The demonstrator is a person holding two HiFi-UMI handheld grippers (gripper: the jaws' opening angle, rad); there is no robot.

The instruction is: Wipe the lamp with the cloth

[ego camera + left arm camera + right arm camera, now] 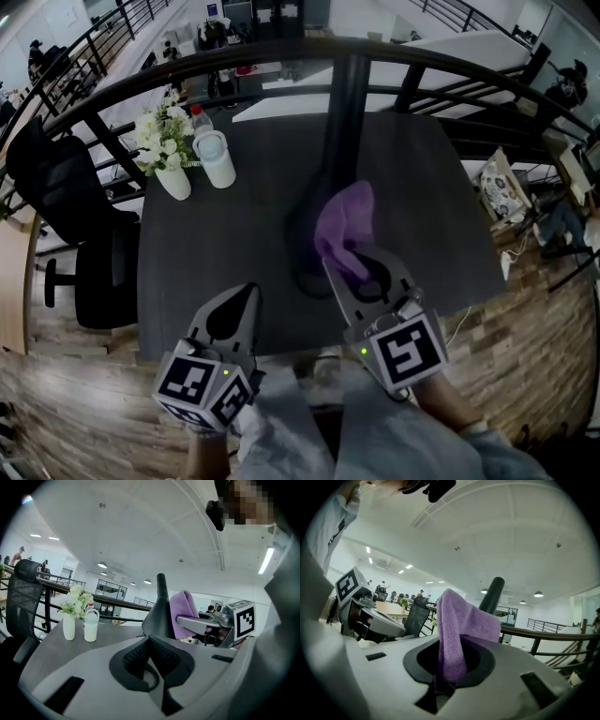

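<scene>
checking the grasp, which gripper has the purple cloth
The right gripper: its jaws pinch the purple fleecy cloth; the left gripper is shut and empty.

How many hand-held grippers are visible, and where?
2. The left hand-held gripper, shut and empty, is over the near edge of the dark table; the right hand-held gripper grips a purple fleece cloth.

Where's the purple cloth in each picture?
Head view: cloth right of the middle, sticking up from the right gripper.
Left gripper view: cloth right of the middle, beside the black lamp.
Right gripper view: cloth in the middle, pinched in the jaws.
Shared landmark: the lamp, next to the cloth in every view.
</scene>
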